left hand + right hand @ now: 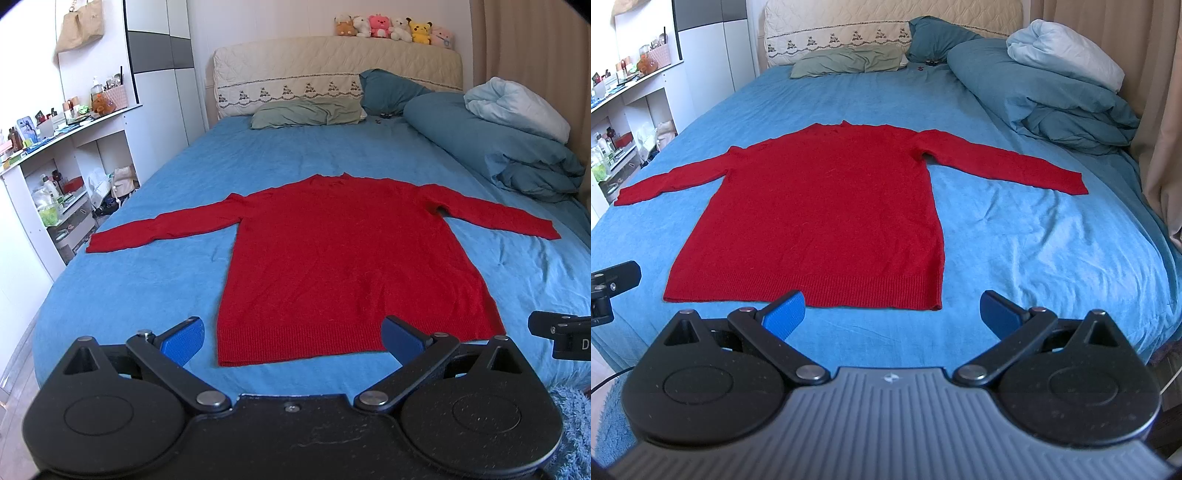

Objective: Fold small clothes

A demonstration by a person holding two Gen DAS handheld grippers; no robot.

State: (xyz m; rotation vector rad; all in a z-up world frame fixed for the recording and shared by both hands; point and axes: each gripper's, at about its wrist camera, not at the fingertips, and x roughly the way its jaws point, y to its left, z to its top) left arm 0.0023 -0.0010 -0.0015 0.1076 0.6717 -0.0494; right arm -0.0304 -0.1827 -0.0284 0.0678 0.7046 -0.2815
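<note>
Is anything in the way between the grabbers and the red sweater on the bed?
No, nothing visible is. The red sweater lies flat on the blue sheet. The left hand-held gripper and the right hand-held gripper both sit open right at its hem, with only bare sheet in between.

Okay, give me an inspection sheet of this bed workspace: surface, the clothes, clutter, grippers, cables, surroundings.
Surface: blue bed sheet, lightly creased.
Job's things: one red sweater, spread flat, sleeves out to both sides, hem nearest the grippers, not yet folded.
Clutter: green pillow, teal duvet pile, small dark items near the pillows.
Grippers: left gripper open, empty, over the hem; right gripper open, empty, just short of the hem.
Cables: thin ones at the right wrist view's lower edges.
Surroundings: plush toys on the headboard, cluttered white shelves, curtain.
</note>
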